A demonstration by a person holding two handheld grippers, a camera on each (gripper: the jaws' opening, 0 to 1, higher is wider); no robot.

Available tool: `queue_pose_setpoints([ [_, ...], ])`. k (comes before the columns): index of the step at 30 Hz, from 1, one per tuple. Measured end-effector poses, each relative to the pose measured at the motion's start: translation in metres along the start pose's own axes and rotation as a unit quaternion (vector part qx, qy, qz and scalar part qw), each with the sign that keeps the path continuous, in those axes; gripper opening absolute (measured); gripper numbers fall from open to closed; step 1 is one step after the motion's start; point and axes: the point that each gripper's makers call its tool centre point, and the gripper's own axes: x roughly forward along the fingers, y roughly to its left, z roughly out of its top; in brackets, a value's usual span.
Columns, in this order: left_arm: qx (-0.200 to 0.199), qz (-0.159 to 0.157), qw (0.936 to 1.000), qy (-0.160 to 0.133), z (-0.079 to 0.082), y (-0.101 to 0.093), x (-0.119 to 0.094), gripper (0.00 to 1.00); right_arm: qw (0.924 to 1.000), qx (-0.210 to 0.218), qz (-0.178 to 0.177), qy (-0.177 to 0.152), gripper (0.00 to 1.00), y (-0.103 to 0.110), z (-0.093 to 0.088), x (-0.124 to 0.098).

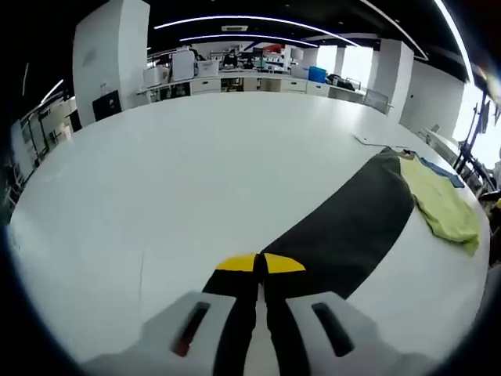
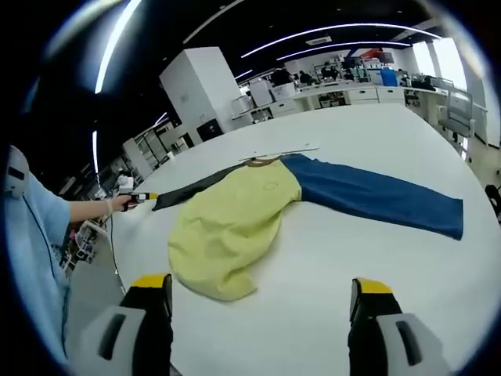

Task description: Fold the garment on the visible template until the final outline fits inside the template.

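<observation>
My left gripper (image 1: 259, 266) pinches the black sleeve (image 1: 344, 227) cuff to draw it flat across the white table (image 1: 196, 172), right gripper (image 2: 262, 294) spread, hovering short of the garment (image 2: 235, 219) mid-table.

Yellow-green long-sleeved fabric garment (image 2: 231, 219) lies spread on the white tabletop. Body panel rumpled, its lower hem bunched and partly turned under at the near edge. One sleeve blue (image 2: 376, 196), stretched out flat and straight to one side. Other sleeve black (image 1: 337, 227), extended the opposite way in a long flat band, its cuff end pinched between yellow-tipped jaws. Brownish collar (image 2: 262, 162) at the far edge, where the two sleeves meet the body. A thin pale line on the table just beyond the collar; cannot tell what it is.
</observation>
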Motion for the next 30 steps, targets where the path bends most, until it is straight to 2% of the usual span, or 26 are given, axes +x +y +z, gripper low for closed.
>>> queue_pose_setpoints([
  [4,0.016,0.001,0.9999,0.005,0.007,0.004,0.008,0.00,1.0000,-0.001,0.000,0.008,0.95,0.001,-0.002,0.000],
  [5,0.029,0.003,0.9995,0.011,0.009,0.006,0.011,0.00,1.0000,0.000,0.001,0.007,0.95,0.002,-0.001,0.001],
  [11,0.040,0.005,0.9990,0.018,0.014,0.011,0.022,0.00,1.0000,-0.006,0.007,0.001,0.95,0.008,0.007,0.005],
  [16,0.038,0.012,0.9984,0.041,0.006,0.011,0.028,0.00,0.9998,-0.021,0.005,-0.003,1.00,0.010,0.013,0.010],
  [20,0.039,0.014,0.9978,0.052,0.001,0.011,0.027,0.00,0.9996,-0.028,0.003,-0.002,1.00,0.008,0.012,0.013],
  [25,0.029,0.011,0.9987,0.041,0.003,0.010,0.024,0.00,0.9997,-0.021,0.009,-0.001,1.00,0.011,0.008,0.015],
  [28,-0.001,0.004,0.9999,0.016,0.010,0.008,0.019,0.00,0.9998,-0.018,0.011,0.002,1.00,0.011,0.004,0.015],
  [30,-0.010,0.000,0.9998,0.015,0.011,0.008,0.016,0.00,0.9998,-0.014,0.011,0.002,0.99,0.011,0.003,0.015],
])
